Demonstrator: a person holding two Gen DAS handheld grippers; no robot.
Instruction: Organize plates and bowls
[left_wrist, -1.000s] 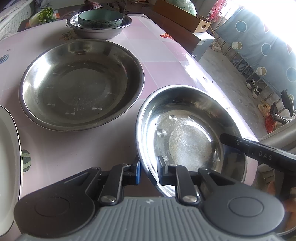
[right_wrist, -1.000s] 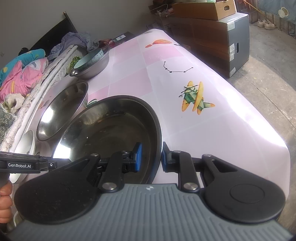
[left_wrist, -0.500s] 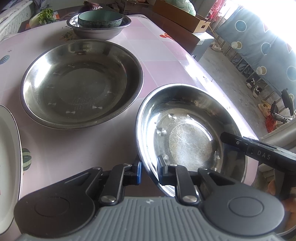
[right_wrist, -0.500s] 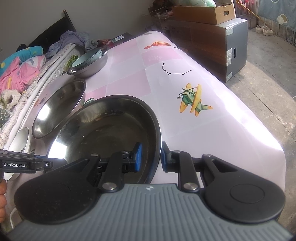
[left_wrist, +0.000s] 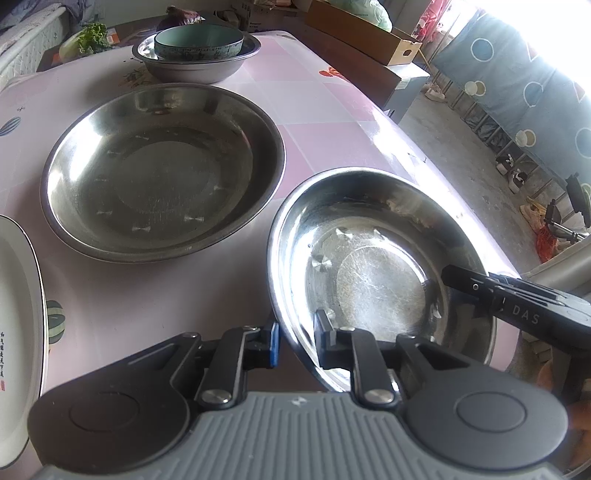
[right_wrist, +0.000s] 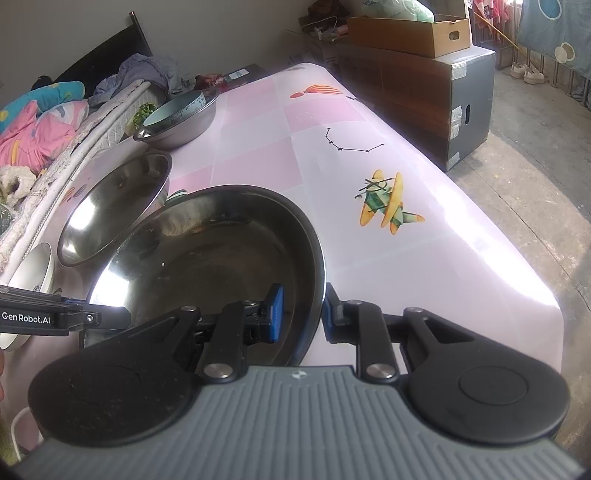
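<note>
Both the left gripper (left_wrist: 295, 341) and right gripper (right_wrist: 303, 314) clamp opposite rims of the shallow round steel dish (left_wrist: 376, 266), steadying it above the pink tablecloth (right_wrist: 369, 229); destination probably the larger steel basin (left_wrist: 162, 170) (judging by nesting).

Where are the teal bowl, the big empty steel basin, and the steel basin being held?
teal bowl (left_wrist: 199, 42), left wrist view, on its outer wall.
big empty steel basin (left_wrist: 162, 173), left wrist view, on its inner floor.
held steel basin (left_wrist: 380, 288), left wrist view, on its scratched floor.
</note>
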